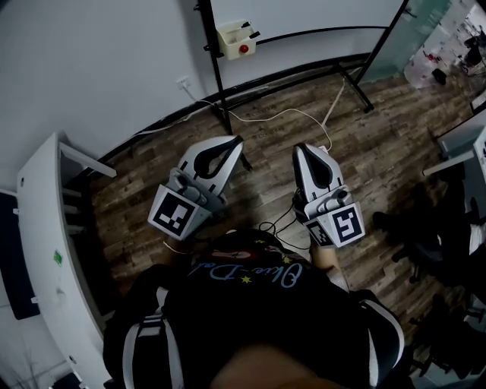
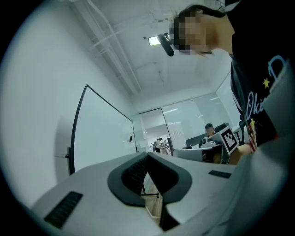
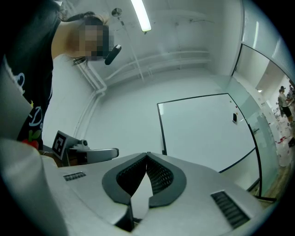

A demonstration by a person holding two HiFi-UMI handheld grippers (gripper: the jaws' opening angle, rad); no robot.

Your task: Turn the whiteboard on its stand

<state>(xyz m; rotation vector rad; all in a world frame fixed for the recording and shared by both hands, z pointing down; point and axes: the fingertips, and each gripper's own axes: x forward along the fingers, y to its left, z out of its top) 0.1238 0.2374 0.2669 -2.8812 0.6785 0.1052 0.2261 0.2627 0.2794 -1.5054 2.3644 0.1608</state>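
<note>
Whiteboard [image 1: 319, 14] is on its stand [image 1: 216, 76] at the far edge of the floor [image 1: 380, 152], close to the wall [image 1: 114, 61] and well apart from both tools.

Left gripper [image 1: 240, 141]: jaws pressed together, nothing in them. Right gripper [image 1: 298, 149]: same, closed and empty.

Risks, left to right:
- The small box [image 1: 235, 38] by the left post likely spills its contents if the panel flips.
- The white cable [image 1: 281, 114] lies on the floor between the stand's feet and could snag a foot or a shoe.
- The panel sits near the wall, so a swing may clip it.
- Closed jaws can only push. An off-centre shove probably skids the stand instead of turning the board.

The board's face points out toward the person. Its long axis runs left-right along the wall. Tilt is hard to judge through the fisheye lens.
</note>
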